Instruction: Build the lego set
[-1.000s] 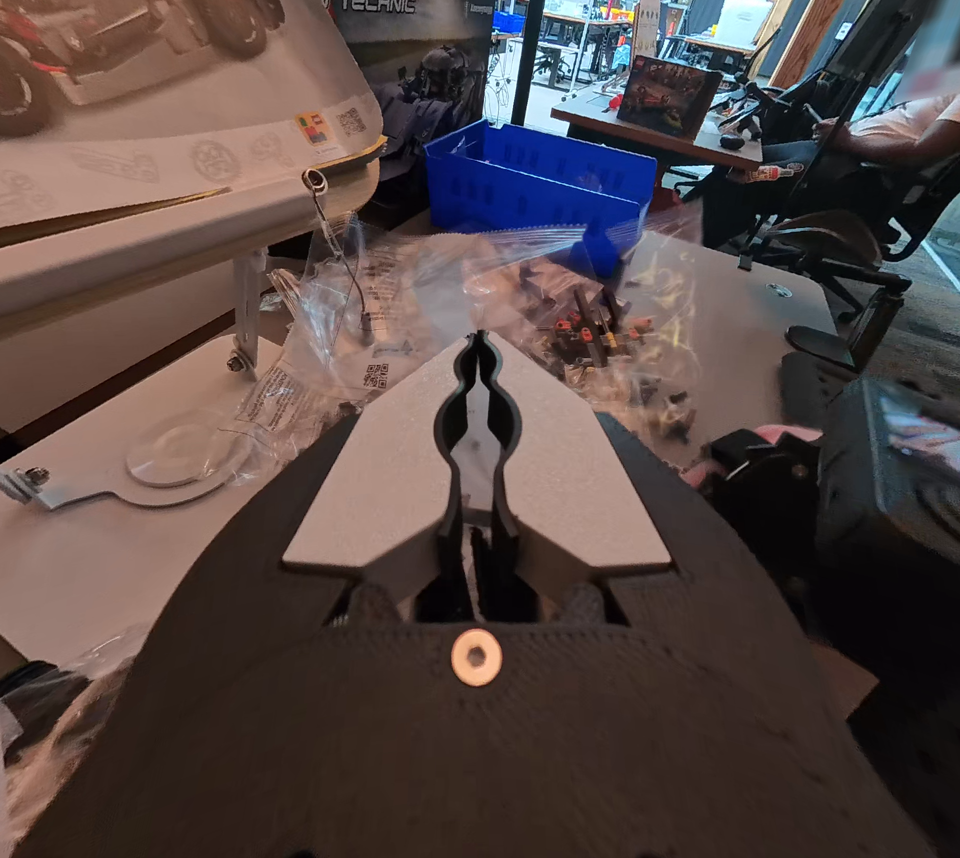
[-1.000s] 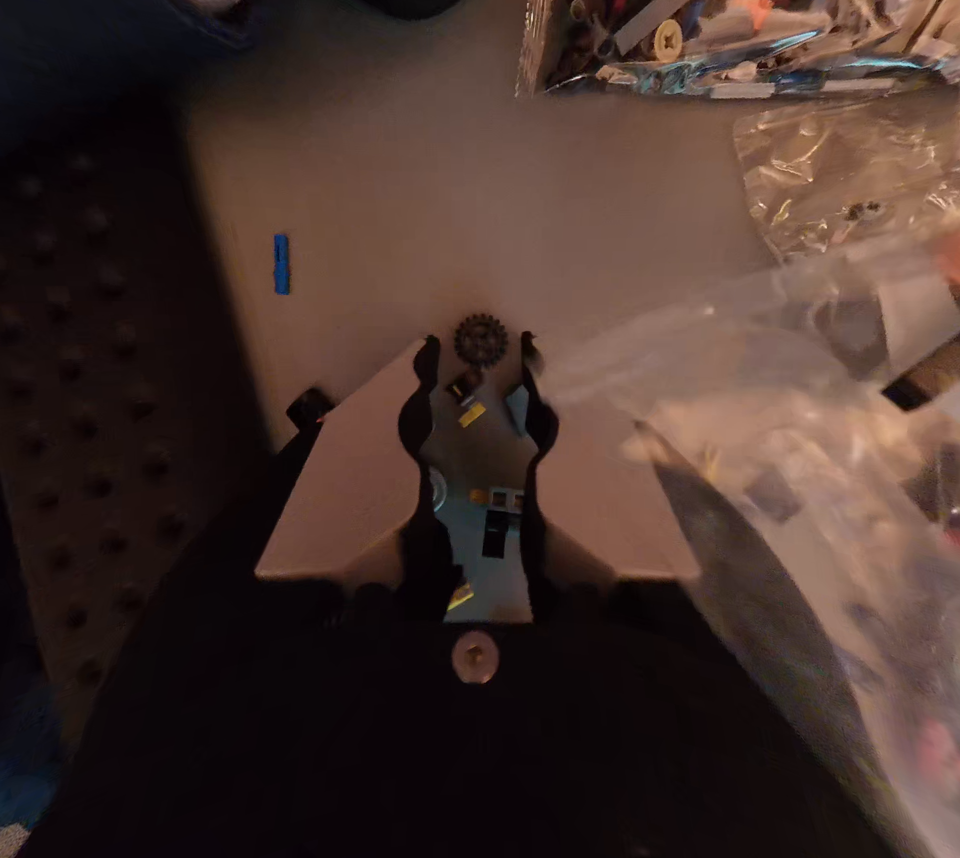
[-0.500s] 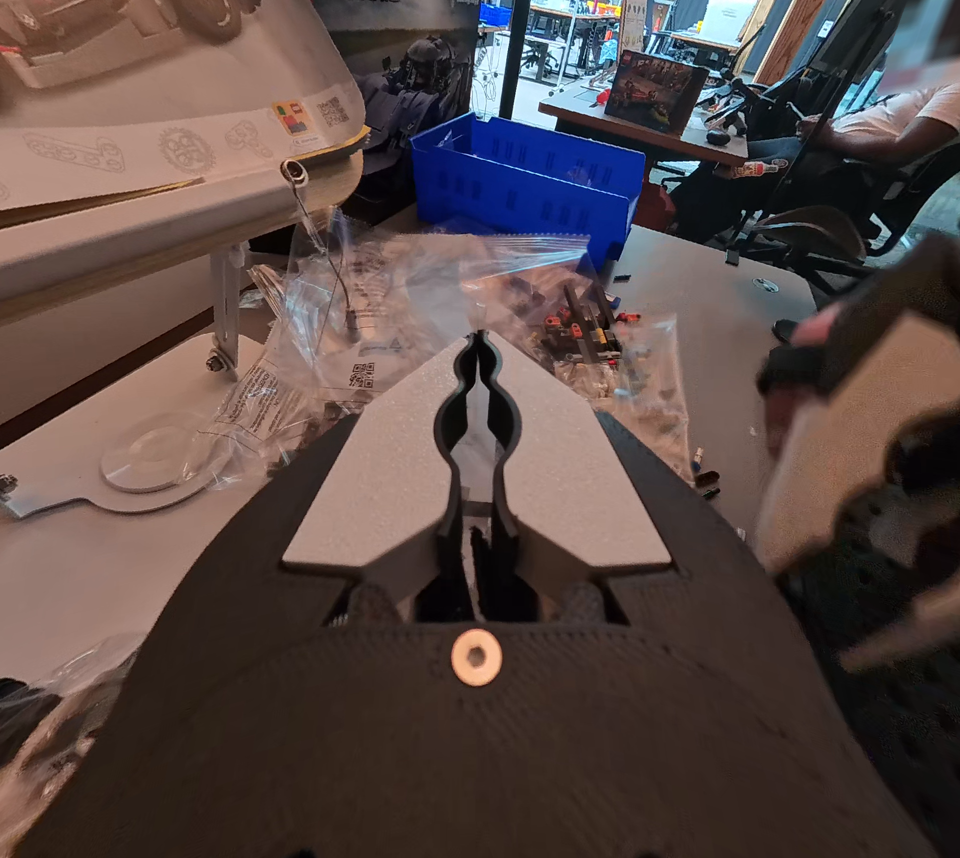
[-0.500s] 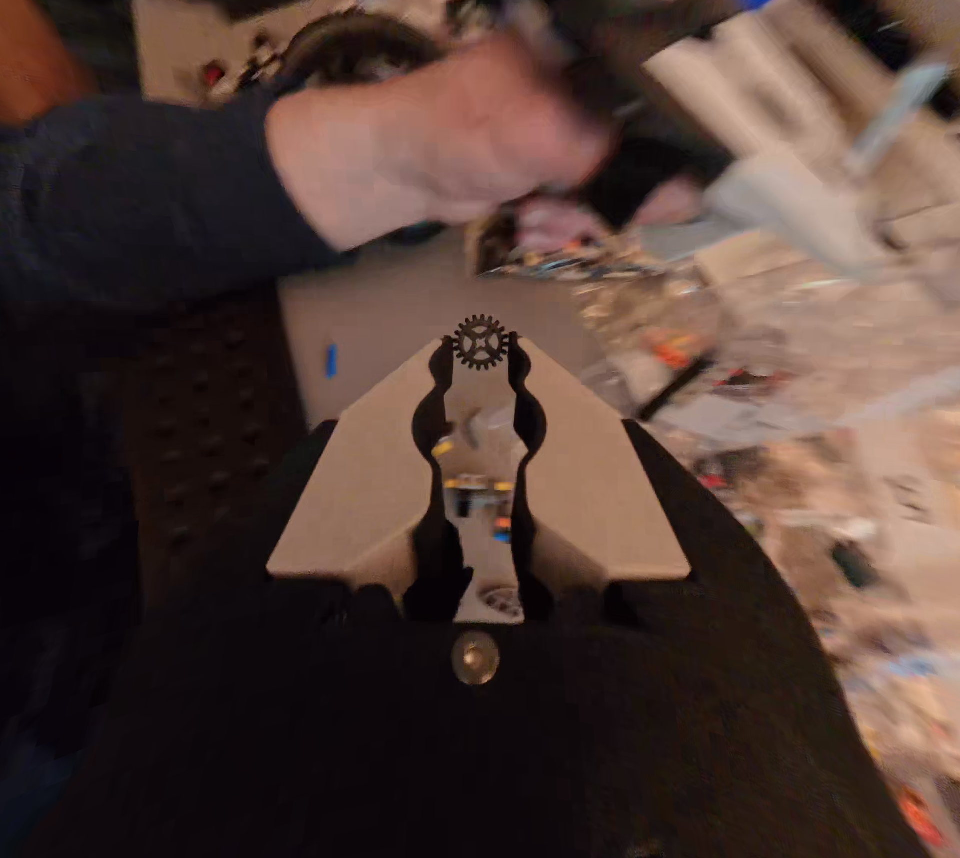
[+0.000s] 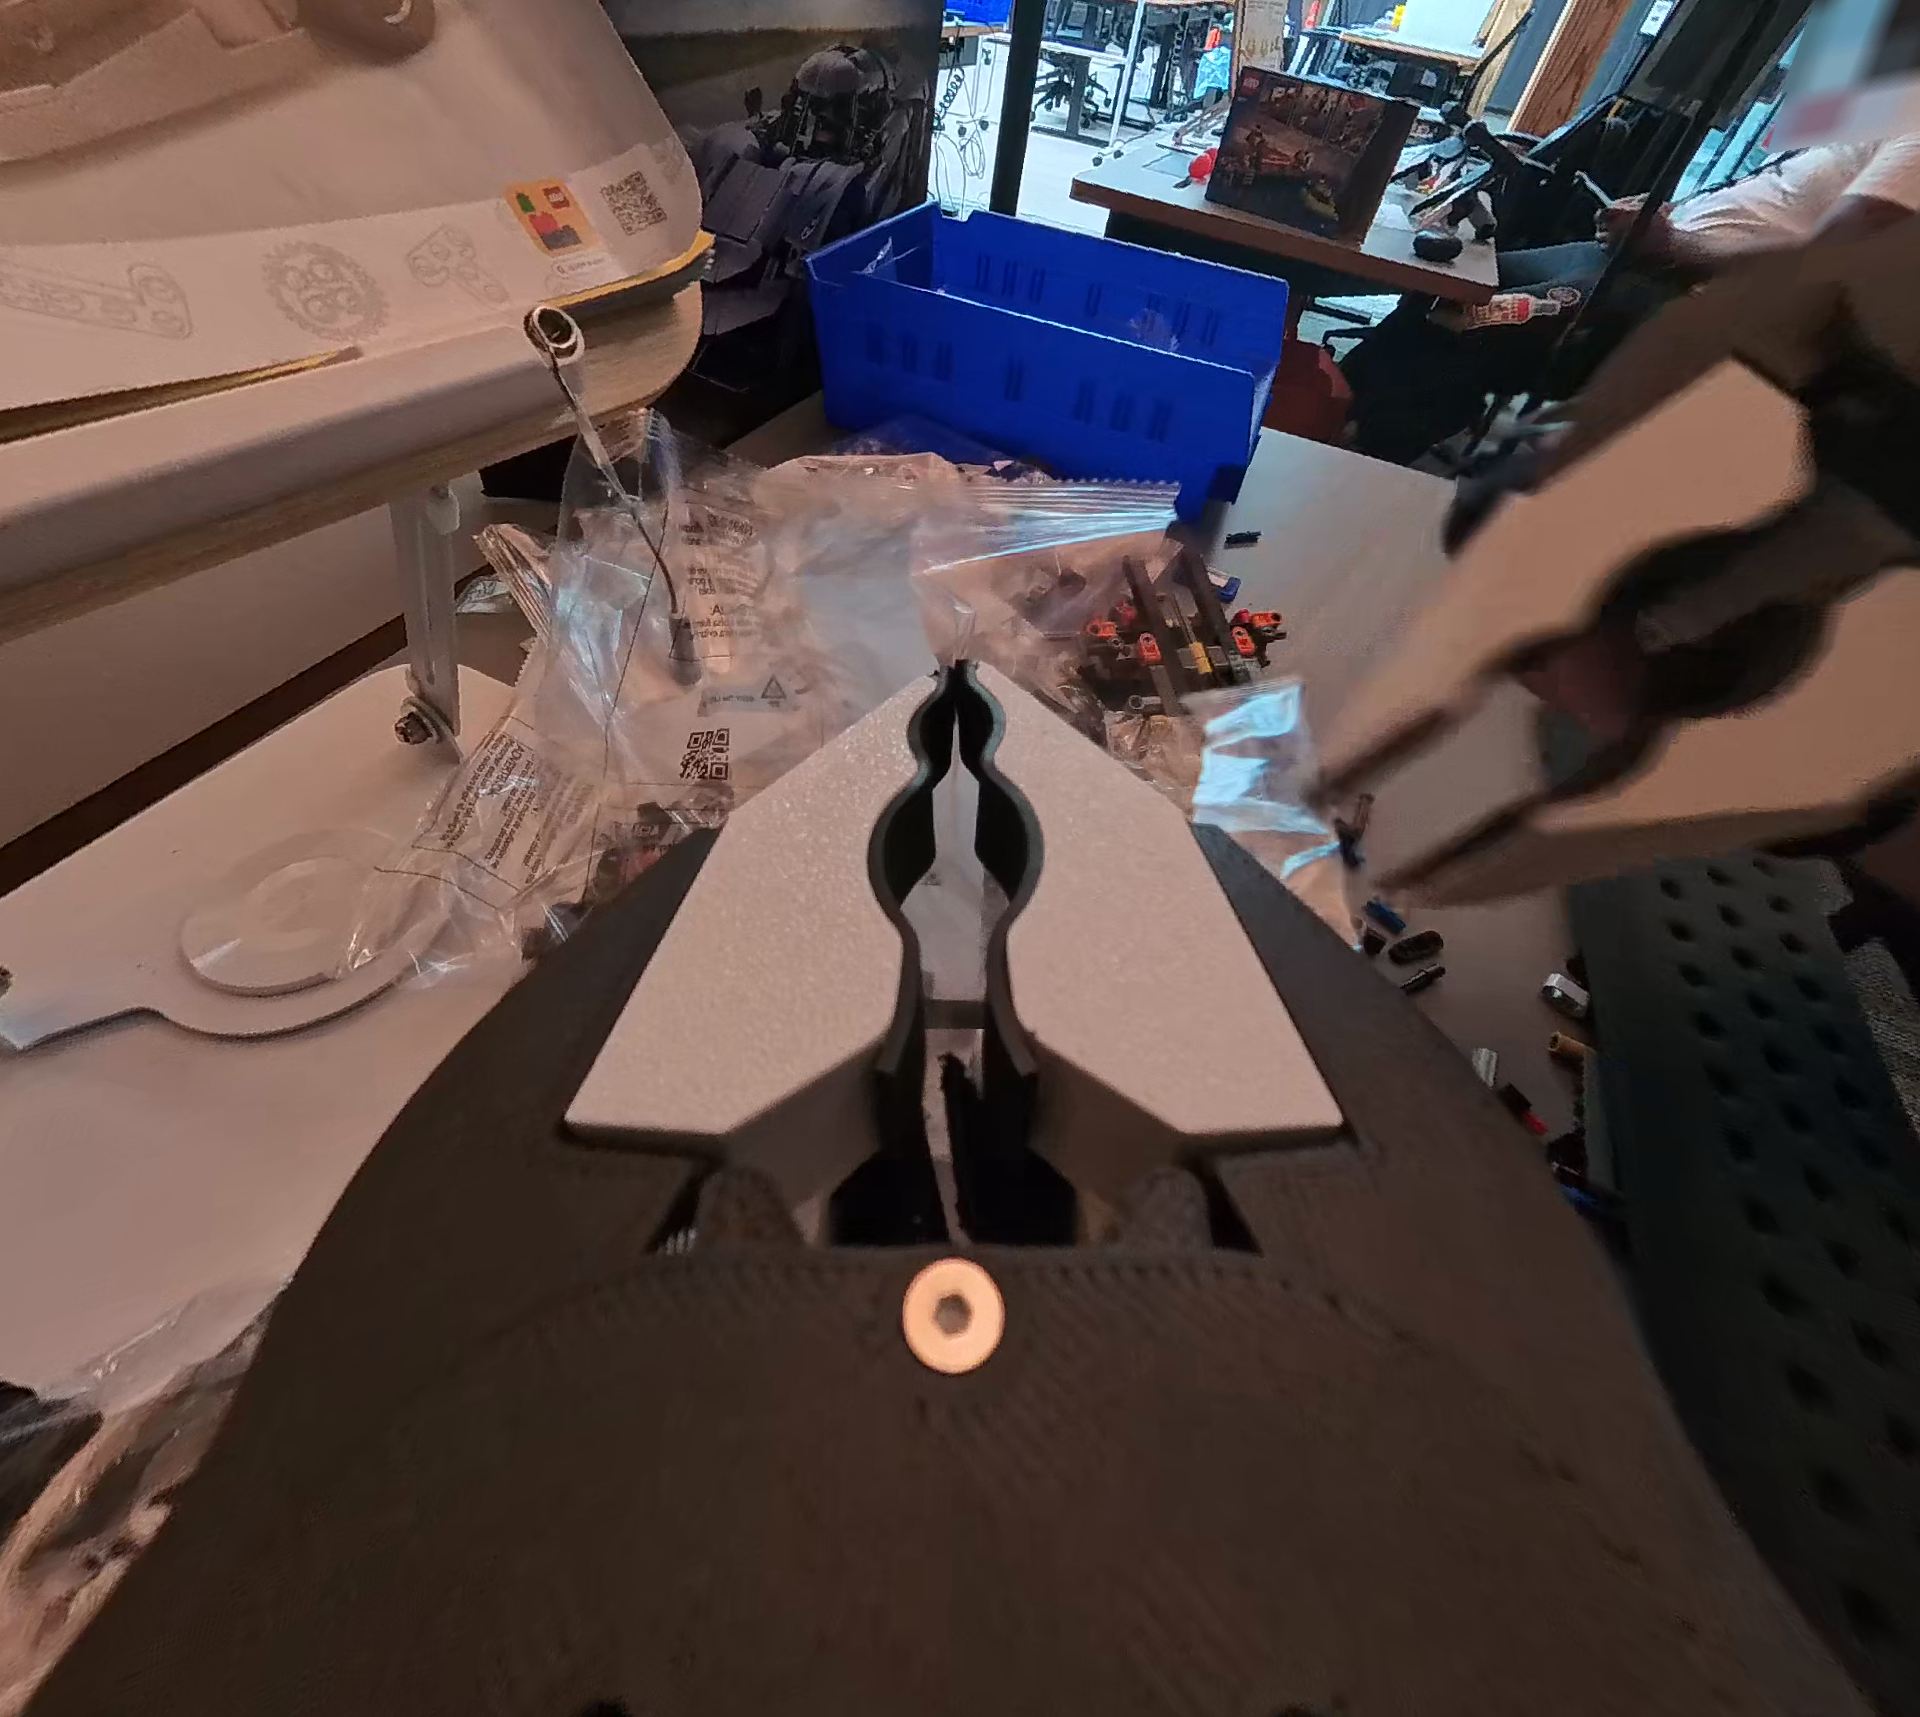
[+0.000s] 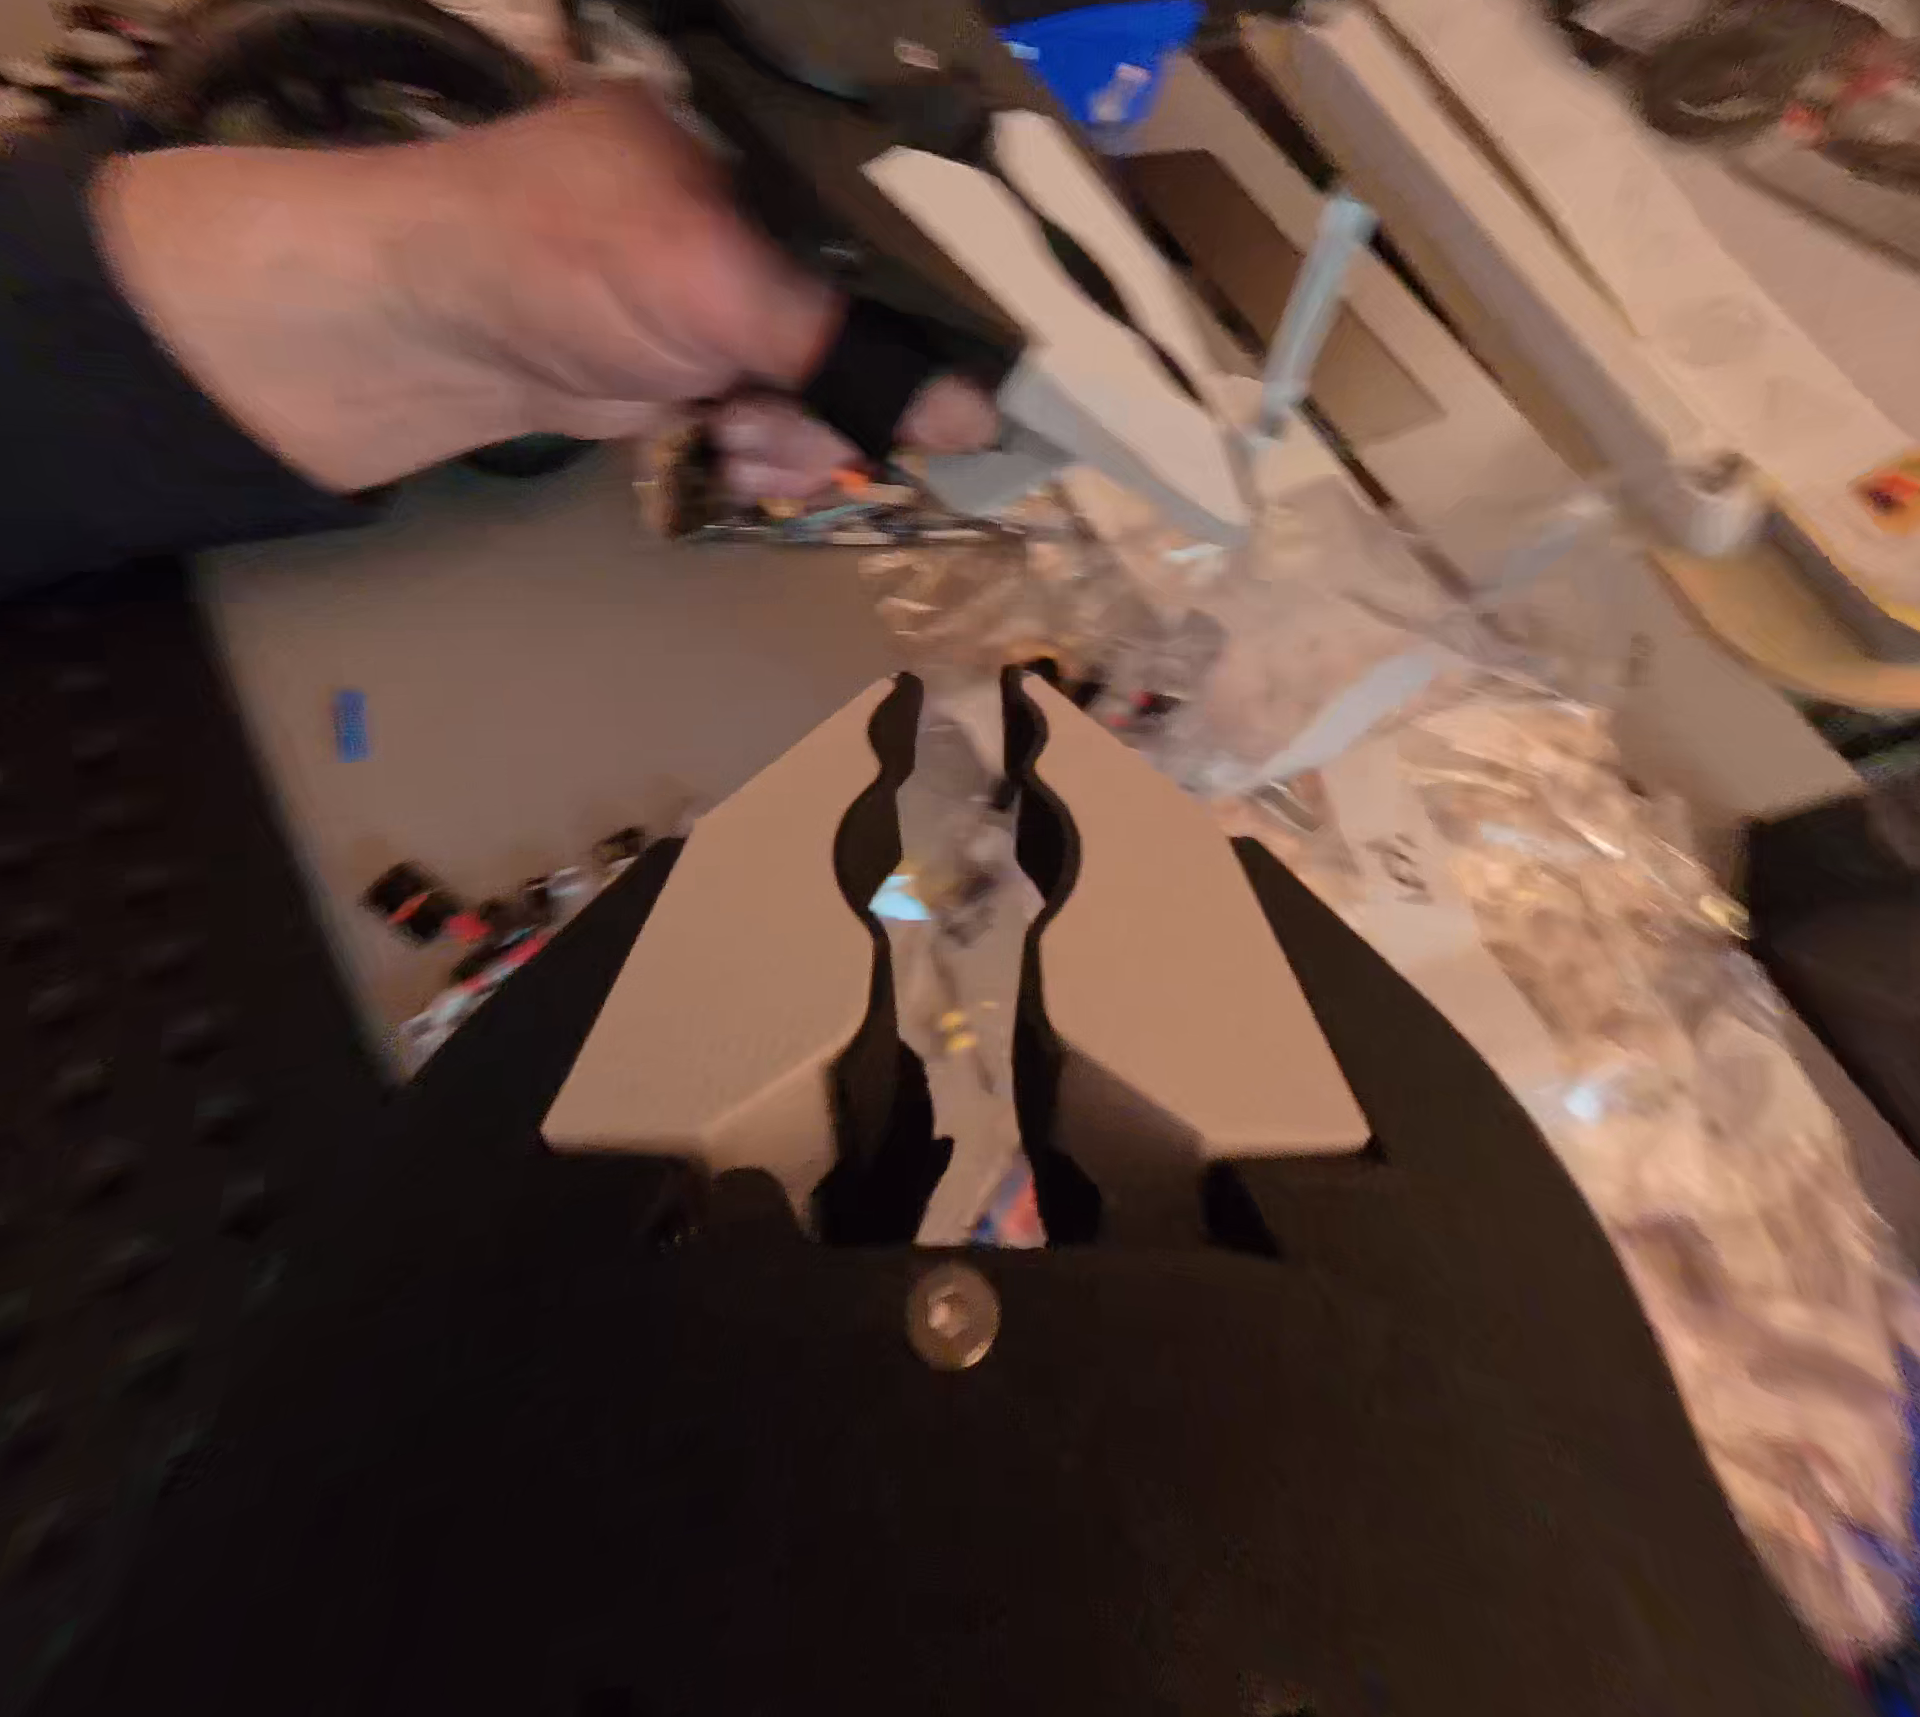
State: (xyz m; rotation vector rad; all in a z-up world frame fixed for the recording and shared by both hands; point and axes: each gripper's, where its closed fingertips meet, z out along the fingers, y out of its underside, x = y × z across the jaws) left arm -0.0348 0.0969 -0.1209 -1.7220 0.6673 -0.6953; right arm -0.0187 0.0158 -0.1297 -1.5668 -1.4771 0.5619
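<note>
L hand-held gripper (image 5: 954,678) tips pinched together; R hand-held gripper (image 6: 958,688) tips slightly apart, nothing between

The left wrist view is looking bright and mostly sharp, with daylight coming from the far windows and glare shining on the plastic bags (image 5: 665,628). Its edges are bending, fisheye style. The right tool (image 5: 1340,820) is smearing there. The right wrist view is looking dim, orange-tinted and heavily motion-blurred throughout.

on my surface (image 5: 1340,545) the heap of bags (image 5: 727,628) lies centre, the bin (image 5: 1039,337) behind it, the booklet stand (image 5: 312,441) to its left, loose pieces (image 5: 1455,961) to its right beside the mat (image 5: 1745,1096).
</note>
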